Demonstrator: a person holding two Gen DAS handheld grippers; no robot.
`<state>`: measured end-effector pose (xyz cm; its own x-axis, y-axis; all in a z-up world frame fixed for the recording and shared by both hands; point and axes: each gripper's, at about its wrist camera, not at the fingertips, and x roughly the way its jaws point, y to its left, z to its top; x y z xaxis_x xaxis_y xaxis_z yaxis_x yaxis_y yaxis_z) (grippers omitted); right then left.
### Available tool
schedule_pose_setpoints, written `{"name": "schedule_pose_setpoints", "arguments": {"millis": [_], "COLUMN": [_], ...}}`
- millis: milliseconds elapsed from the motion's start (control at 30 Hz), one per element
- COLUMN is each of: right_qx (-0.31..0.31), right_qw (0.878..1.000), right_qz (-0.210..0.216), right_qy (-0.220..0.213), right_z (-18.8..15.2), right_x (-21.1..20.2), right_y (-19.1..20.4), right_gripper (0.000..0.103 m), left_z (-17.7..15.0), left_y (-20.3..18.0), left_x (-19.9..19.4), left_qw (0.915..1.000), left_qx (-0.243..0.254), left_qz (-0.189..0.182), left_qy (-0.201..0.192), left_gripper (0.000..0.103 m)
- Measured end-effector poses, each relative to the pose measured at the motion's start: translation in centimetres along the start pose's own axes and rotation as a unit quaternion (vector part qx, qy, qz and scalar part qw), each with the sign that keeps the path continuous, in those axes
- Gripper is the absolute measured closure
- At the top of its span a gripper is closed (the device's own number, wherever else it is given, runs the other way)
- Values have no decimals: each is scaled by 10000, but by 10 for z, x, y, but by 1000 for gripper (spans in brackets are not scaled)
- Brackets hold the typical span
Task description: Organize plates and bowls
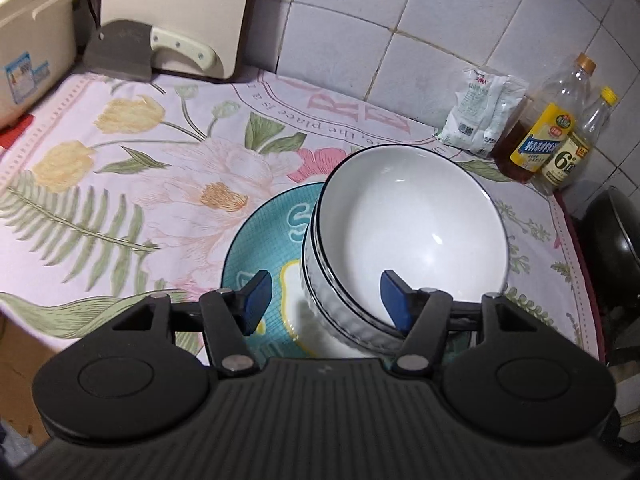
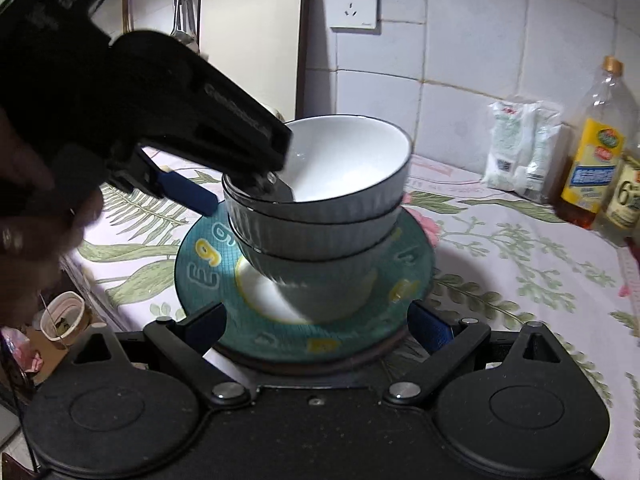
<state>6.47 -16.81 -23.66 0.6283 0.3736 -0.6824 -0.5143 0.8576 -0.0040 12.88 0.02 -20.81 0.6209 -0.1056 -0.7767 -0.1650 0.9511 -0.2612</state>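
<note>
Looking along the left tool (image 1: 322, 300), its blue pads (image 1: 256, 300) stand spread, one outside the bowls (image 1: 404, 236) and one inside the top bowl's near wall, neither pressing the rim. The bowls sit nested on a teal plate (image 1: 260, 236), which lies on the flowered cloth (image 1: 120, 168) over the bench, near the back right where a salt bag (image 1: 480, 112) and bottles (image 1: 548, 136) stand by the tiled wall.

From the right wrist, the stack shows as three ribbed bowls (image 2: 316, 208) nested upright at the middle of the plate (image 2: 208, 264). The left tool (image 2: 248, 196) straddles the top rim at the left, a hand (image 2: 36, 216) behind it. The right tool (image 2: 316, 332) is spread wide, its fingers at either side of the plate's near edge; whether they touch it I cannot tell.

These are glazed ceramic, I judge: stiff, heavy for their size, slick and liable to chip. A bowl is best taken by pinching its rim wall, pad inside and pad outside, and lifted straight so it does not drag its neighbour. The plate offers only its thin edge, and with the stack on it a tilt could slide the bowls off.
</note>
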Motion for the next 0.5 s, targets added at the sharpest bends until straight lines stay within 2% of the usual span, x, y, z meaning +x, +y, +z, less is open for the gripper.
{"name": "schedule_pose_setpoints", "arguments": {"millis": [400,500], "right_qx": [236,383], "right_qw": [9988,9983], "right_qz": [-225,-385], "right_qy": [-363,-221], "right_z": [-4,-2], "right_x": [-68,-82], "right_y": [-18,-23], "right_gripper": [4,4], "left_z": [-20,-25], "left_y": [-35,-42], "left_x": [-76,-94], "left_qw": [9981,9978], "left_qx": [510,564], "left_qz": [292,324], "left_qy": [-163,-161], "left_gripper": [29,27]}}
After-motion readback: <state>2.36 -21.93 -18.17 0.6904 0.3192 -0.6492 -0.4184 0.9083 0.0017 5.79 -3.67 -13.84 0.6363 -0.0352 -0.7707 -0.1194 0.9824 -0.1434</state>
